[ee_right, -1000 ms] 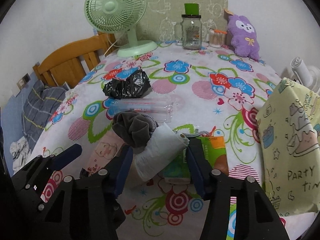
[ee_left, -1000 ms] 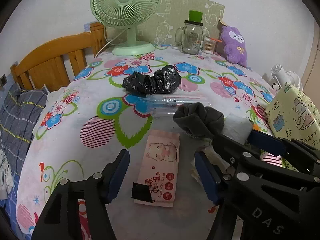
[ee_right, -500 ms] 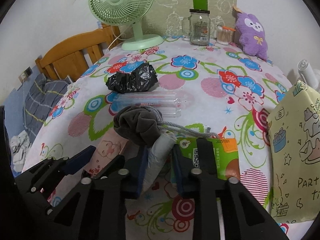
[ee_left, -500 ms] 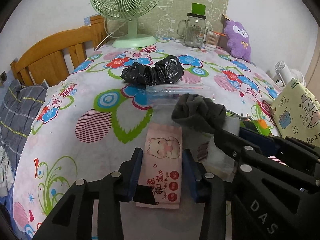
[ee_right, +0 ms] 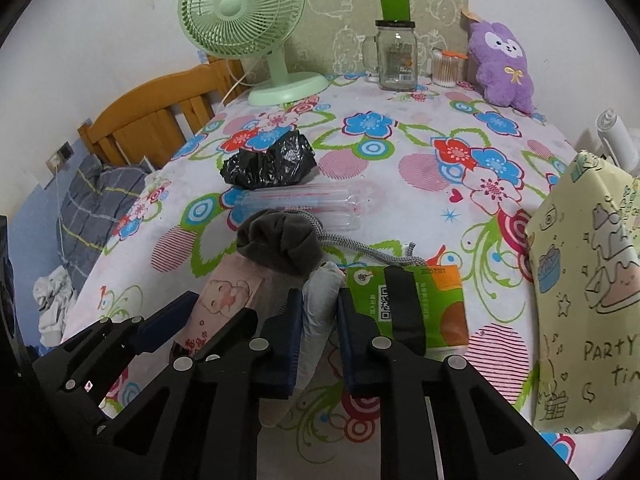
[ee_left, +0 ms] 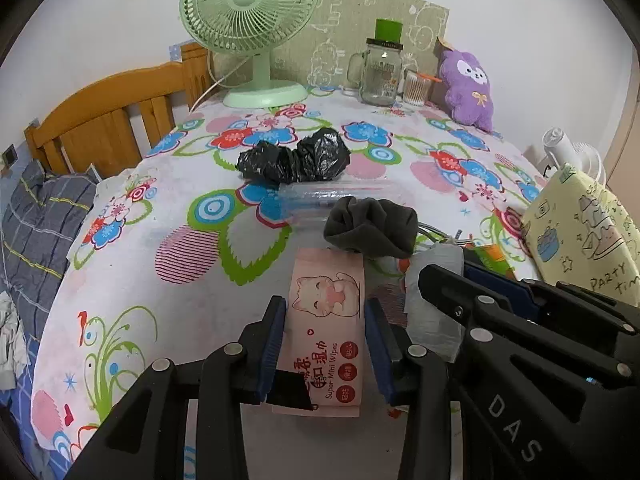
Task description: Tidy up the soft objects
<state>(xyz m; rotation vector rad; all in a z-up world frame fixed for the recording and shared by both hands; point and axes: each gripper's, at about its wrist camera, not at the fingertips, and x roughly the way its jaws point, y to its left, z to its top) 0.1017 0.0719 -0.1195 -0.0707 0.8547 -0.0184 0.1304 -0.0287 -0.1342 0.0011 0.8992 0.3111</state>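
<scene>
Left wrist view: left gripper (ee_left: 325,332) pinching a flat pink glossy wet-wipes pack (ee_left: 327,320) at the near edge of the floral-cloth table (ee_left: 192,280); crumpled grey fabric pouch (ee_left: 370,232) just beyond, crinkled black plastic bag (ee_left: 294,156) mid-table. Right wrist view: right gripper (ee_right: 319,316) pressed onto a soft white plastic-wrapped roll (ee_right: 318,308), green tissue pack (ee_right: 432,300) touching its right; yellow paper gift bag (ee_right: 584,300) at the right edge.

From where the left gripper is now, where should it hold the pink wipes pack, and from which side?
Hold the pink wipes pack across its two long edges near the middle, coming from its near short end. It lies flat, lengthwise along the left gripper, whose fingers already flank it.
</scene>
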